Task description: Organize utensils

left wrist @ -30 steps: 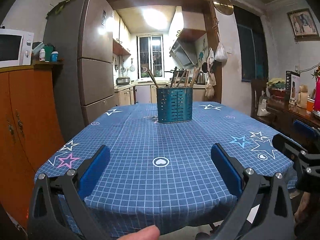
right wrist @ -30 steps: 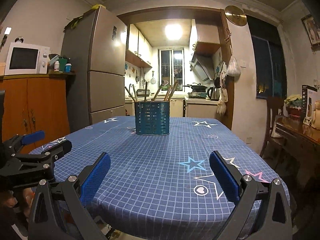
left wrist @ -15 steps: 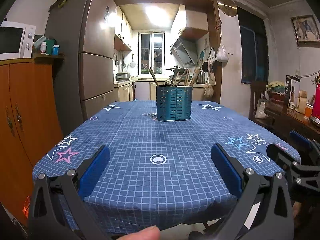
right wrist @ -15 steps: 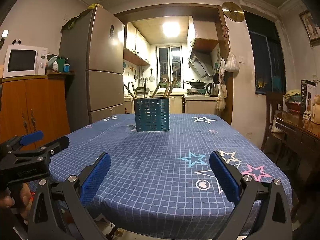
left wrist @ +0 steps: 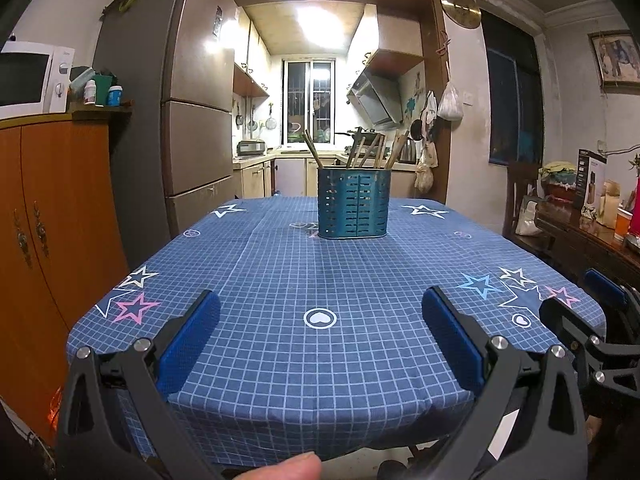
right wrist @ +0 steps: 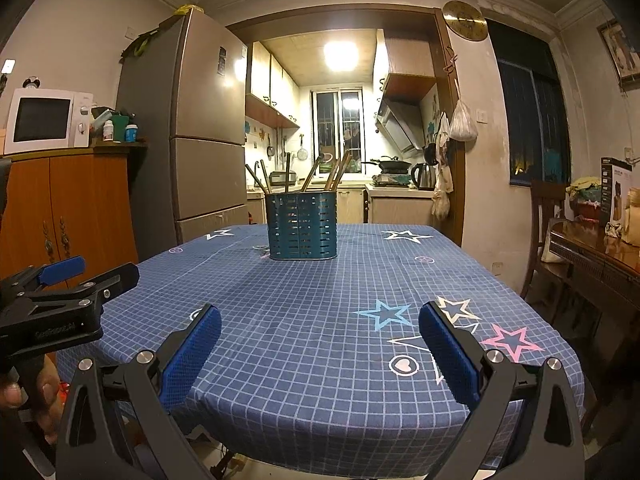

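Bench, covered in a blue checked cloth with stars; otherwise bare. Utensil holder, teal slotted metal, upright toward the far edge, near the centre line; likely rigid and light, liable to tip if its contents are pulled sideways. Utensils, several slim brown handles leaning out of the holder's top; probably stiff, light and smooth, best pinched on the exposed upper shaft and lifted straight up. Left gripper and right gripper, at the near edge, fingers wide apart, holding nothing.
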